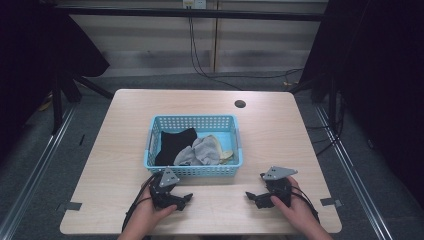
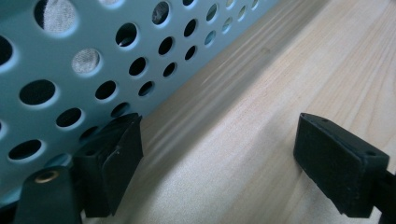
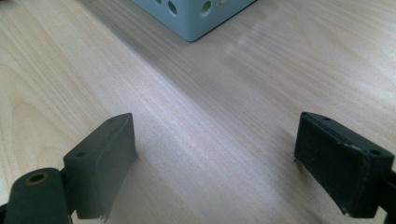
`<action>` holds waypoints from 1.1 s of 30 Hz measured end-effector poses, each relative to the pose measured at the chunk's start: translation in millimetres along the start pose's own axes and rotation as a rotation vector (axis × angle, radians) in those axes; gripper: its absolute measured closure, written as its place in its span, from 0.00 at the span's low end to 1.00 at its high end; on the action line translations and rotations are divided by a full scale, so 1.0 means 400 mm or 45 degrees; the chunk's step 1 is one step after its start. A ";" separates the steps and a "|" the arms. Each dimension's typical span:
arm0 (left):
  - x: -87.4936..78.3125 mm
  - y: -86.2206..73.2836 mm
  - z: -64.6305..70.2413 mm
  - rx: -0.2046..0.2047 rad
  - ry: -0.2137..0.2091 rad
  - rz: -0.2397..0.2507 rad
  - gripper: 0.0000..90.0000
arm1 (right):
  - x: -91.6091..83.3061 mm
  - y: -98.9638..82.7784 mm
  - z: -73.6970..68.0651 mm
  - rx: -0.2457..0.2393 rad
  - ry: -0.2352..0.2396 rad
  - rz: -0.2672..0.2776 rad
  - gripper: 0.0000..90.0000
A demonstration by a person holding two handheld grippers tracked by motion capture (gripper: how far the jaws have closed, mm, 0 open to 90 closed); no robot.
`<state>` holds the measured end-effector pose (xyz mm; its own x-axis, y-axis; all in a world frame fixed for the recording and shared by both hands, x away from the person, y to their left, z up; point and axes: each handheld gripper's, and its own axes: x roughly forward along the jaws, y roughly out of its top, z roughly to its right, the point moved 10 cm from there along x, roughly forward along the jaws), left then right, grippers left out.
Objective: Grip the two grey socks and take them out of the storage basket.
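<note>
A light blue perforated basket (image 1: 194, 123) stands mid-table with a black cloth (image 1: 173, 145), a grey cloth (image 1: 200, 151) and something yellowish (image 1: 226, 155) inside. My left gripper (image 1: 184, 200) rests on the wooden table just in front of the basket's near left corner, jaws open and empty. In the left gripper view the gripper (image 2: 224, 163) has the basket wall (image 2: 70, 60) close at its left. My right gripper (image 1: 252, 197) lies on the table in front of the basket's right end, open and empty. In the right gripper view the gripper (image 3: 219, 163) faces bare wood, with a basket corner (image 3: 191, 14) ahead.
The light wooden table (image 1: 125, 150) has a round cable hole (image 1: 240, 104) at its far right. Black cables (image 1: 200, 60) run on the floor behind it. Metal rails (image 1: 40, 165) flank both sides. Bare wood lies left and right of the basket.
</note>
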<state>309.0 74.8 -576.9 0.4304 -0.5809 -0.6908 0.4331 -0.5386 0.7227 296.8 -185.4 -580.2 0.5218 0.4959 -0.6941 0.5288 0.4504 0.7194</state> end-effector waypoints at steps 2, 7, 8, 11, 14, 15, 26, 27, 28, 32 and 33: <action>0.000 0.000 0.000 0.001 -0.001 0.001 0.17 | 0.000 0.000 0.000 0.000 0.000 0.000 0.13; -0.001 -0.001 -0.001 0.001 0.004 -0.001 0.17 | 0.000 0.000 0.000 0.000 0.000 0.000 0.13; -0.001 -0.001 -0.001 0.000 0.004 -0.001 0.17 | 0.000 0.000 0.000 0.000 0.000 0.000 0.13; -0.001 0.000 0.000 -0.009 -0.002 -0.009 0.17 | 0.000 0.000 0.000 0.001 0.000 -0.001 0.13; -0.004 0.002 -0.001 -0.029 -0.004 -0.034 0.18 | 0.000 0.000 0.000 0.000 0.000 0.000 0.13; -0.006 0.003 0.000 -0.050 -0.013 -0.047 0.18 | 0.000 0.000 0.000 0.000 0.000 0.000 0.13; -0.038 0.005 0.018 -0.114 -0.059 -0.237 0.23 | 0.000 0.000 0.000 -0.001 0.001 0.000 0.13; -0.043 0.006 0.023 -0.123 -0.087 -0.255 0.23 | 0.000 0.000 0.000 -0.001 0.001 0.000 0.13; -0.048 0.006 0.021 -0.120 -0.088 -0.276 0.23 | -0.001 0.000 0.000 -0.001 0.001 0.000 0.13; -0.073 0.016 0.015 -0.138 -0.087 -0.324 0.25 | -0.001 0.000 0.000 -0.001 0.000 0.000 0.13; -0.073 0.016 0.015 -0.138 -0.087 -0.324 0.26 | -0.001 0.000 0.000 -0.001 0.001 0.000 0.13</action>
<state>294.3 84.6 -551.8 0.2438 -0.4772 -0.8443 0.6042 -0.6062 0.5172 296.5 -185.6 -580.2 0.5213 0.4965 -0.6941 0.5281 0.4512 0.7194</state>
